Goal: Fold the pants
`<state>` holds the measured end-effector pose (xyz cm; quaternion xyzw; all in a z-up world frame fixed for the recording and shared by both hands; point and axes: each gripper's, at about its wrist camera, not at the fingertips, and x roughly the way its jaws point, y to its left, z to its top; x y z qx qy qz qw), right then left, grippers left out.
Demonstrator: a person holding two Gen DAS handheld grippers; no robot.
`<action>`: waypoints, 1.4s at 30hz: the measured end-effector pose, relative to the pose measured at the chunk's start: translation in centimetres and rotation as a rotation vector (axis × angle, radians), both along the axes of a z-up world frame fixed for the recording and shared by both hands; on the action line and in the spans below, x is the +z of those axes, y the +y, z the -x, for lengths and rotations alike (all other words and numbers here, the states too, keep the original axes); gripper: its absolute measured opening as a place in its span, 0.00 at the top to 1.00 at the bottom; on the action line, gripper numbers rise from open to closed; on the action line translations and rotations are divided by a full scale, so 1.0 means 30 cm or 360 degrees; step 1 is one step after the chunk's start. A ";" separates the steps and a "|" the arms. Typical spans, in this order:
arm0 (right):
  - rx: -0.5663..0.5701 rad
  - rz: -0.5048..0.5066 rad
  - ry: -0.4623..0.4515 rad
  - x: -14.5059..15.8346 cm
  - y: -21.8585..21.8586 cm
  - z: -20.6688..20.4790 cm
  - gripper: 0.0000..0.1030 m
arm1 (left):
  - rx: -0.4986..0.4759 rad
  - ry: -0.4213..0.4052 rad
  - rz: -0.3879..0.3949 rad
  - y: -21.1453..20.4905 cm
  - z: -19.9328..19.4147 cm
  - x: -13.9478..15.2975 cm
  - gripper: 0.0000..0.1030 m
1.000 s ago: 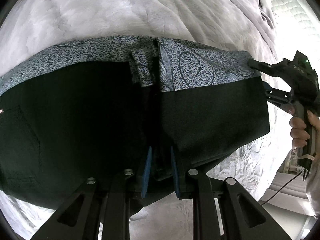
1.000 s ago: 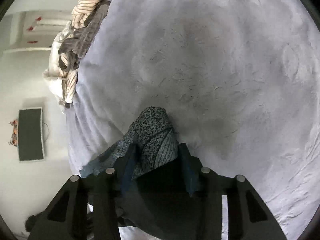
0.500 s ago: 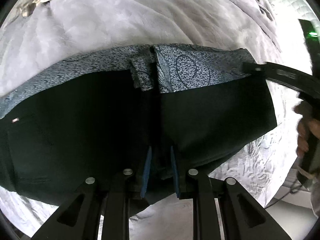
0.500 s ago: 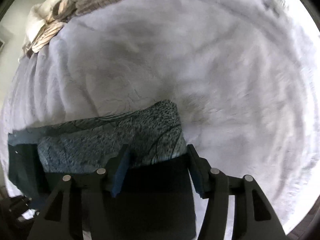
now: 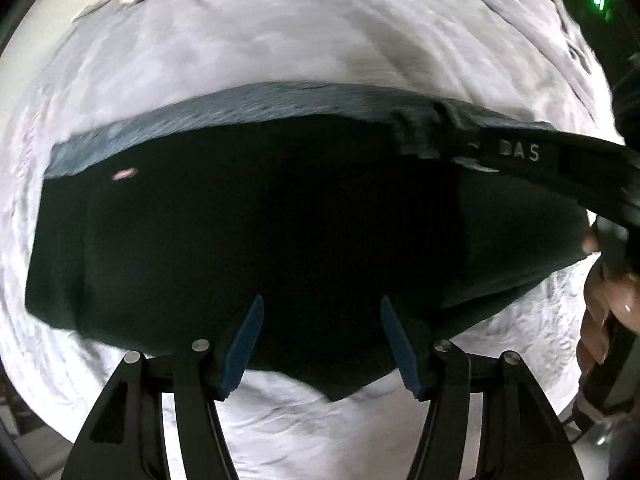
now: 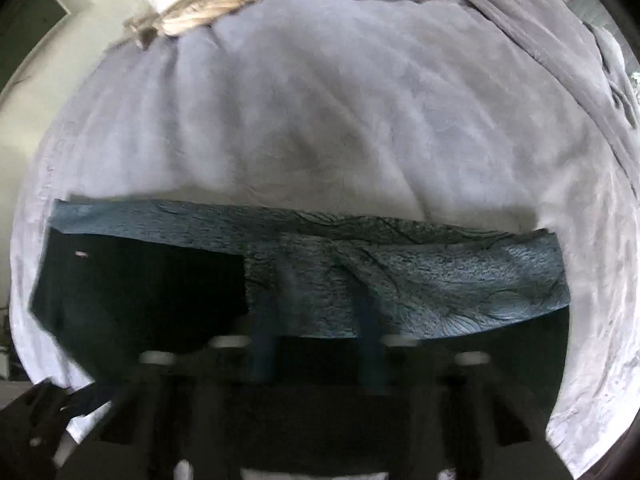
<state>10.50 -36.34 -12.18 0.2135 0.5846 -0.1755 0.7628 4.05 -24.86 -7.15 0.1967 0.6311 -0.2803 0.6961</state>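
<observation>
Black two-finger grippers, blue pads, one bare hand.

The left gripper [image 5: 320, 340] is matte black with angular cut-out arms, four silver screws across its linkage and blue pads [image 5: 246, 344] lining its jaws. The right gripper [image 6: 316, 344], blurred in its own view, shows the same black frame. From the left wrist view its side bears white letters "DAS" and a green light; a bare-skinned hand [image 5: 604, 312] grips its handle.

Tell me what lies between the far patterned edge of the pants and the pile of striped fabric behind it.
Only bare grey blanket separates the pants from the striped fabric, as the right wrist view shows.
</observation>
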 end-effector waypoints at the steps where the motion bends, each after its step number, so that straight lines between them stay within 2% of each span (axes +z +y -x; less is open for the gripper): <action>1: -0.0041 -0.0030 0.0009 -0.011 -0.006 -0.001 0.89 | 0.0024 0.0004 -0.0002 0.025 -0.010 -0.002 0.39; 6: -0.0106 -0.0254 -0.0062 -0.019 -0.022 0.022 0.95 | 0.0098 0.0029 -0.0004 0.116 -0.036 -0.018 0.39; 10: -0.0103 -0.0330 -0.0042 -0.044 -0.014 0.009 0.95 | 0.0113 0.0043 -0.0024 0.166 -0.050 -0.023 0.39; 13: -0.0097 -0.0568 -0.0147 -0.019 -0.022 0.044 0.95 | 0.0111 0.0037 -0.0021 0.186 -0.055 -0.017 0.39; 17: -0.0090 -0.0409 -0.0089 0.031 -0.003 0.088 0.92 | 0.0120 0.0038 -0.0024 0.200 -0.054 -0.015 0.39; 19: -0.0105 -0.0351 -0.0064 0.046 0.013 0.113 0.85 | 0.0126 0.0044 -0.0024 0.209 -0.059 -0.012 0.39; 21: -0.0108 -0.0306 -0.0012 0.041 0.018 0.138 0.68 | 0.0125 0.0043 -0.0026 0.223 -0.064 -0.005 0.39; 24: -0.0112 -0.0295 0.0096 -0.009 0.051 0.175 0.66 | 0.0122 0.0056 -0.0047 0.248 -0.069 -0.004 0.39; 32: -0.0052 -0.0252 0.0121 0.001 0.112 0.194 0.54 | 0.0133 0.0072 -0.0085 0.298 -0.039 -0.006 0.38; 34: -0.0049 -0.0252 0.0128 0.006 0.116 0.202 0.53 | 0.0148 0.0073 -0.0083 0.316 -0.034 -0.005 0.14; 42: -0.0069 -0.0272 0.0148 0.005 0.116 0.187 0.45 | 0.0170 0.0080 -0.0079 0.387 -0.035 -0.001 0.14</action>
